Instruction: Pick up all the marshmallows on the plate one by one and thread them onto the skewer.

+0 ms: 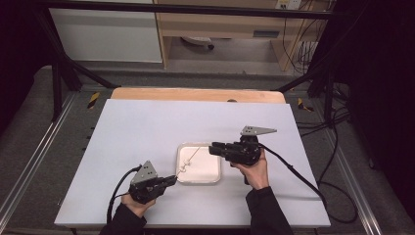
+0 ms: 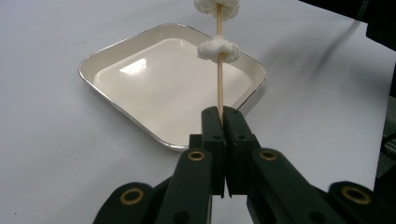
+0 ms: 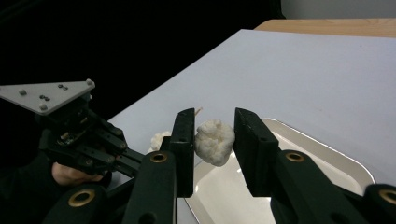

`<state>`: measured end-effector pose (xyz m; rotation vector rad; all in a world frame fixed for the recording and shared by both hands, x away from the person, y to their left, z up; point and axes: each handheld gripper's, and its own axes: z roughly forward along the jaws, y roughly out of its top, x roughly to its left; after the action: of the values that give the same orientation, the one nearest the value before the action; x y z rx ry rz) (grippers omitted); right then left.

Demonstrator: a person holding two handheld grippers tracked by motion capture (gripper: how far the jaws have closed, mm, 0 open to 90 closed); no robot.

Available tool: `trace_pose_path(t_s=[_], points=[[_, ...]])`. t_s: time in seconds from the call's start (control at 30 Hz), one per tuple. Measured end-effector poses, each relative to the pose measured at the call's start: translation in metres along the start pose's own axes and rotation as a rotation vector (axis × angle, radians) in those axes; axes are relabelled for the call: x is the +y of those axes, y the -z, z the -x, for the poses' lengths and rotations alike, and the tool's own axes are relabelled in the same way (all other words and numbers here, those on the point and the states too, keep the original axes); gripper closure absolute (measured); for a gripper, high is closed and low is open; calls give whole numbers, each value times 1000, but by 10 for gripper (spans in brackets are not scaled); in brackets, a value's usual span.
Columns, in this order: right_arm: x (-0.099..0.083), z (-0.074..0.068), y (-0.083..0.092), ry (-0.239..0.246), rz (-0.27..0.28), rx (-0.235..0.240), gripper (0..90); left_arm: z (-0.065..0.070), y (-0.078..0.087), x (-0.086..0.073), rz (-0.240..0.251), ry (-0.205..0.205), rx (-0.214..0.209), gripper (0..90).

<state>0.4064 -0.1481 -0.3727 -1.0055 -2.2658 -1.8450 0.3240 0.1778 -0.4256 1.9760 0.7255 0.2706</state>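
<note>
Both fingers of the left gripper (image 2: 223, 122) clamp the skewer (image 2: 219, 74); right fingers (image 3: 184, 140) straddle a white lump (image 3: 214, 141).

Tray (image 2: 116, 56) glossy, metal-rimmed; skewer (image 2: 219, 84) bare wood; white pieces (image 2: 218, 48) fluffy, rough

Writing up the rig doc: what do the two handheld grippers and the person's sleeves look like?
Both the left gripper and the right gripper are black, two-jawed linkages with brass-coloured pivot bushings. Each carries a grey three-cornered plate with screw dots on top and trails a black cable. The sleeves are dark, long, reaching the wrists.
</note>
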Motion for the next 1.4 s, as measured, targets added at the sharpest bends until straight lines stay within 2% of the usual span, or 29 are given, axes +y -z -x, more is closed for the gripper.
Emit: trace_pose_path(t_s=[0.37,0.7,1.4], points=[[6,1,-4,-39,25,58,698,4,-1,1,4,-19,-17,885],[7,3,-8,-60,28,82,698,6,-2,1,8,-24,-27,885],[-5,3,-23,-83,-32,124,710,7,-3,1,9,-32,-35,885]])
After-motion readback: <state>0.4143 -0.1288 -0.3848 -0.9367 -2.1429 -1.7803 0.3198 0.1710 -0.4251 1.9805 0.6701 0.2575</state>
